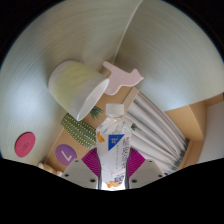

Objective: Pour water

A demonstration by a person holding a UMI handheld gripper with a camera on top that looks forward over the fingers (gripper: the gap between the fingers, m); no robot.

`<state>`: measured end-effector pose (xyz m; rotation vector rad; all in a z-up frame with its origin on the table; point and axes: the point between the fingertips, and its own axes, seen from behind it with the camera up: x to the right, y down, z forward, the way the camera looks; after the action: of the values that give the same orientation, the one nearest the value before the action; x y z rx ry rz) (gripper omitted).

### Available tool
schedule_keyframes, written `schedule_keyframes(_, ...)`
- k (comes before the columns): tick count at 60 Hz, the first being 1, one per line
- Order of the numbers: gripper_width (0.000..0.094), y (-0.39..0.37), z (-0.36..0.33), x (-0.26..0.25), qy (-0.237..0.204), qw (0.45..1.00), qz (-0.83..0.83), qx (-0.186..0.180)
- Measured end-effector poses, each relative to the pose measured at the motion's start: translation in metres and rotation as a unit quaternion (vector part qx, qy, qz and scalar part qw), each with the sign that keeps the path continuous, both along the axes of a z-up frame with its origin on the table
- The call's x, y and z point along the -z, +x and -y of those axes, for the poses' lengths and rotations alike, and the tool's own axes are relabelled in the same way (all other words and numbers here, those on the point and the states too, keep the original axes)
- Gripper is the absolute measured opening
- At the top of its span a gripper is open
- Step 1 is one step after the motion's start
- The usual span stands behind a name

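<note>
The water bottle (115, 145) stands upright between the gripper (114, 163) fingers, both magenta pads (91, 160) seemingly pressed to its sides, clamped on it. Its blue-and-white label carries writing too small to read. Just beyond it a cream cup (77, 86) lies tilted on the pale round table (150, 40), with open tabletop behind.

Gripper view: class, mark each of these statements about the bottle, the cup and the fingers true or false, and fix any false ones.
1. The water bottle stands between the gripper fingers. True.
2. The bottle has a black cap. False: the cap is white.
3. A cream cup lies beyond the bottle. True.
4. The cup stands upright. False: it is tilted, its opening facing sideways.
</note>
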<state>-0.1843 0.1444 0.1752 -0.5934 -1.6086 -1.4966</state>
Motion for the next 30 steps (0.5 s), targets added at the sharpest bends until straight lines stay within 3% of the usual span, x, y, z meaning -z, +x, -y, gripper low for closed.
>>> schedule_keyframes(7, 0.0302, 0.019, 0.004, -0.037, -0.031, 0.978, -0.206, 0.019)
schedule_keyframes(13, 0.03, 0.046, 0.01, -0.064, -0.057, 0.912, -0.406, 0.031)
schedule_keyframes(20, 0.0301, 0.073, 0.024, -0.076, -0.075, 0.778, -0.622, 0.041)
schedule_keyframes(24, 0.0302, 0.095, 0.024, -0.082, -0.102, 0.699, -0.707, 0.029)
schedule_keyframes(30, 0.0326, 0.112, 0.022, -0.064, -0.139, 0.586, -0.798, 0.034)
